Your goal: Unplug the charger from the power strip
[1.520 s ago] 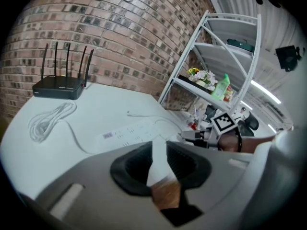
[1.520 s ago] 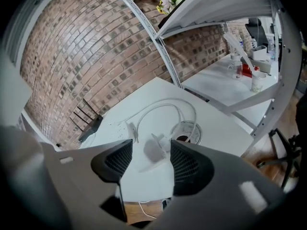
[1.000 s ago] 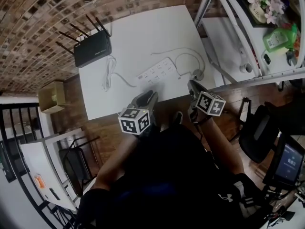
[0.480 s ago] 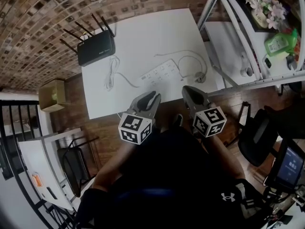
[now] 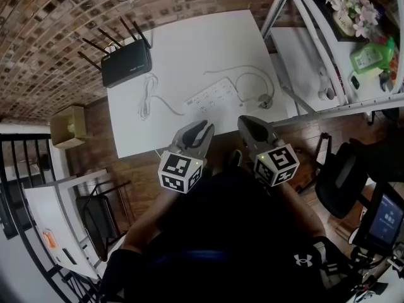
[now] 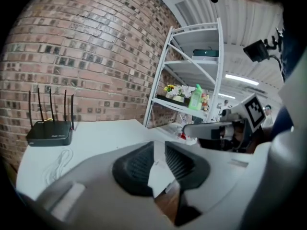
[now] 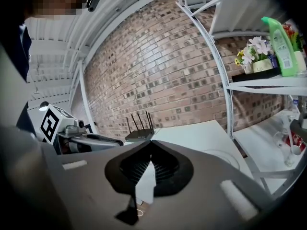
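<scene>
In the head view a white power strip (image 5: 211, 96) lies mid-table, its own cord looping right to a plug (image 5: 265, 101). A thin white charger cable (image 5: 146, 96) lies coiled to its left and runs to the strip's left end; whether a charger sits in a socket I cannot tell. My left gripper (image 5: 203, 126) (image 6: 159, 143) hovers at the table's near edge, jaws a narrow slit apart, nothing between them. My right gripper (image 5: 247, 120) (image 7: 151, 143) hangs beside it, shut and empty. Both are short of the strip.
A black router (image 5: 126, 65) with several antennas stands at the table's far left corner against the brick wall. A white metal shelf rack (image 5: 328, 55) with flowers and a green bottle flanks the table's right side. The table (image 5: 189, 43) drops off just beneath the grippers.
Both grippers have drawn back from the table toward me and risen. The right one has left the area by the cord's plug and rolled, its marker cube now lower in view.
</scene>
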A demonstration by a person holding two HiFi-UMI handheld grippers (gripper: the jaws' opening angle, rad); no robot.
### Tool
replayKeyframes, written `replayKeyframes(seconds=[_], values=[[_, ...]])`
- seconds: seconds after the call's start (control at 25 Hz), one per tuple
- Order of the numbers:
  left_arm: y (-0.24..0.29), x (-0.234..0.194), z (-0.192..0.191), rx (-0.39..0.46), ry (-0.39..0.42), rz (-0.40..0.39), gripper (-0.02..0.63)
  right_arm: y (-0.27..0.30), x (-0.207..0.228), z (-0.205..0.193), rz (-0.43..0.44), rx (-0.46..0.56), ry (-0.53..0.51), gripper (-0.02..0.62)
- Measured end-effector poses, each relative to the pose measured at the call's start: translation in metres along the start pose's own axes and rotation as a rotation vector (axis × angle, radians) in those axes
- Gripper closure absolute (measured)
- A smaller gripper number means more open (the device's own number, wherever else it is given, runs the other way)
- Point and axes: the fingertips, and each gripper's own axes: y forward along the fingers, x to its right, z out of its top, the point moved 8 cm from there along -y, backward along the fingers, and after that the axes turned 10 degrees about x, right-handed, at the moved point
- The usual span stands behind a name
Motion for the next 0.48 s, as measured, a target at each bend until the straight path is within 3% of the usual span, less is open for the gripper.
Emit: replayKeyframes(seconds=[0.16,0.48], values=[[0.0035,0.0051,0.0014,-0.002,0.054,-0.020,0.532,0.0005,0.0007,-0.0005,0.009,0.008,0.020,0.584],[0.0039,0.0027,0.0000,-0.011,0.047,-0.023,0.532,0.0021,0.0022,-0.0015,0.003,0.007,-0.002,0.584]])
